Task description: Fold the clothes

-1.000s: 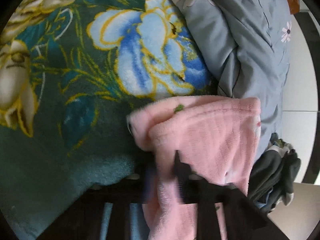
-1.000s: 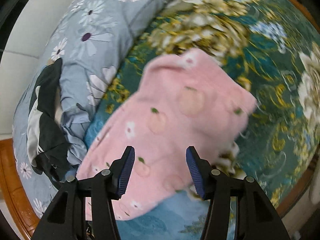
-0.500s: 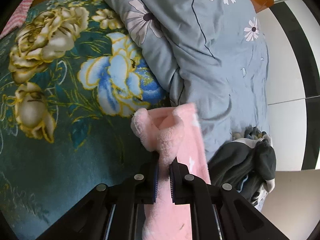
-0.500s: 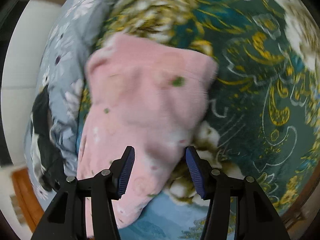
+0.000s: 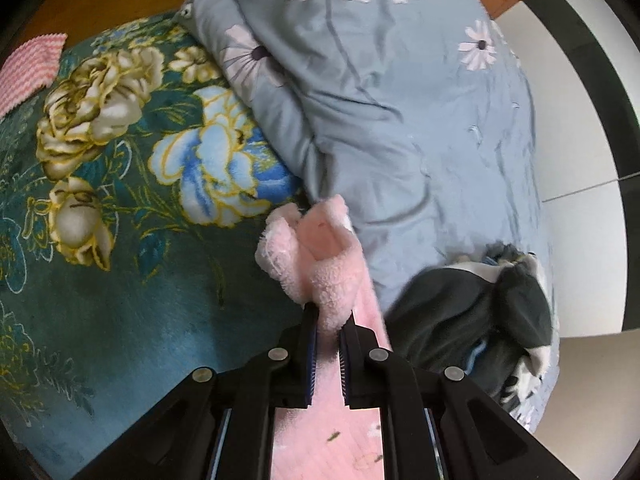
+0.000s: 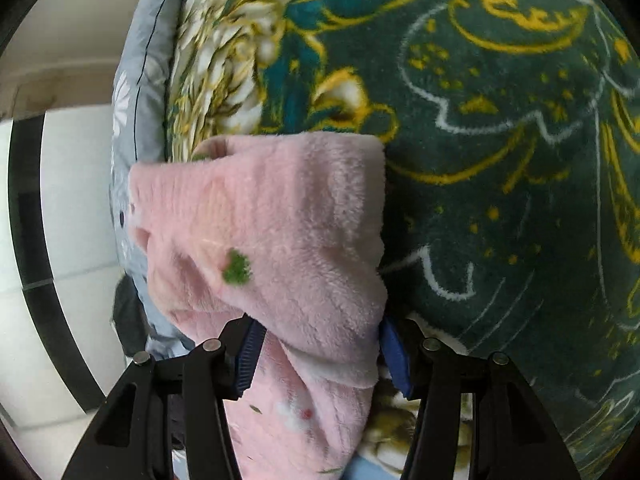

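The fluffy pink fleece garment [image 5: 320,268] runs lengthwise from far to near over the teal flowered blanket [image 5: 100,280]. The left gripper [image 5: 327,334] is clamped on a bunched fold at its far end. The right gripper [image 6: 316,350], jaws apart, straddles another doubled-over edge, so it is the nearer one to pinch there.

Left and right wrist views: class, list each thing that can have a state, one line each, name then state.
Left claw: shut on a bunched edge of the pink fleece garment.
Right claw: open, fleece lying between its fingers.
Pink fleece garment: crumpled, not yet folded flat.
Floral blanket: spread over the bed.
Grey-blue duvet: bunched and creased.
Dark garment: crumpled in a heap on the duvet.
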`<state>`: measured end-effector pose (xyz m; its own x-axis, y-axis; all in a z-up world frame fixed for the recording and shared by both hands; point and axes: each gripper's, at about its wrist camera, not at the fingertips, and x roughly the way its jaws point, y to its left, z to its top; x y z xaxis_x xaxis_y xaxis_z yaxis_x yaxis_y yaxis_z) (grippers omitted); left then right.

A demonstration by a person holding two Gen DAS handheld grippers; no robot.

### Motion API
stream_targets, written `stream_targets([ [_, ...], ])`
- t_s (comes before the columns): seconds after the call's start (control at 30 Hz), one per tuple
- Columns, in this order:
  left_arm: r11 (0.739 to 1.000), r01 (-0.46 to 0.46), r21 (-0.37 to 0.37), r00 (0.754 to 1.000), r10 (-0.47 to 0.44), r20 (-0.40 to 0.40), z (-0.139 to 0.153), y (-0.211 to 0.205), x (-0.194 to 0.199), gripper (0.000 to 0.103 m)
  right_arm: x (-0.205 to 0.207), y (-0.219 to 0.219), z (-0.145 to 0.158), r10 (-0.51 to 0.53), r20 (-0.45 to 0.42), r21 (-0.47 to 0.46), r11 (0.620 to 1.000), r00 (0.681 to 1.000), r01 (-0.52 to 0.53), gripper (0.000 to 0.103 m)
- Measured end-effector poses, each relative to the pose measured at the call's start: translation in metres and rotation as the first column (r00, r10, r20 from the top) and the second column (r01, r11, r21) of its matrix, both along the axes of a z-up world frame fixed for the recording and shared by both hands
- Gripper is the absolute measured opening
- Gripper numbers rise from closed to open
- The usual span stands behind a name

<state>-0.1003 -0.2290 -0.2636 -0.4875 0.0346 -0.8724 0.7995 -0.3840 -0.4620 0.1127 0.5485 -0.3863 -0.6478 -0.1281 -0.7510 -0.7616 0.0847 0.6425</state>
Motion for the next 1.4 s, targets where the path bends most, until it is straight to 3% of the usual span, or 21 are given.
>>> stream_targets([
  [0.07,1.000,0.010,-0.004,1.000,-0.010,-0.013,0.009,0.005,-0.001,0.010,-0.002,0.004,0.017,0.024,-0.022,0.028,0.999,0.999,-0.024,0.029],
  [0.17,1.000,0.019,0.008,0.998,-0.019,-0.058,0.024,0.011,0.000,0.008,-0.005,0.009,0.042,0.062,-0.053,0.072,0.996,0.997,-0.058,0.019],
  [0.47,0.986,0.149,-0.072,0.968,-0.160,-0.195,0.089,0.021,0.030,0.007,-0.013,0.026,0.119,0.180,-0.135,0.206,0.967,0.974,-0.150,0.015],
  [0.57,0.983,0.156,-0.094,0.977,-0.167,-0.134,0.076,0.017,0.063,0.007,0.002,0.032,0.123,0.212,-0.091,0.236,0.954,0.973,-0.186,0.015],
  [0.7,0.996,0.082,-0.027,0.996,-0.081,0.046,0.004,0.003,0.104,0.007,0.032,0.036,0.070,0.207,0.075,0.129,0.968,0.975,-0.216,0.015],
  [0.8,0.999,0.038,0.005,0.985,-0.038,0.166,-0.043,-0.004,0.128,0.007,0.040,0.034,0.043,0.225,0.168,0.078,0.967,0.960,-0.241,0.015],
  [0.87,0.999,0.040,-0.002,0.976,-0.038,0.214,-0.061,-0.004,0.134,0.007,0.039,0.037,0.038,0.220,0.169,0.071,0.969,0.961,-0.235,0.015],
  [1.23,0.995,0.097,0.039,0.962,-0.103,0.253,-0.077,-0.020,0.140,0.012,0.023,0.033,0.052,0.318,0.309,0.102,0.926,0.897,-0.363,0.026],
  [1.4,0.998,0.037,0.055,0.959,-0.051,0.278,-0.081,-0.036,0.157,0.023,0.023,0.033,0.066,0.313,0.365,0.106,0.922,0.877,-0.373,0.039],
])
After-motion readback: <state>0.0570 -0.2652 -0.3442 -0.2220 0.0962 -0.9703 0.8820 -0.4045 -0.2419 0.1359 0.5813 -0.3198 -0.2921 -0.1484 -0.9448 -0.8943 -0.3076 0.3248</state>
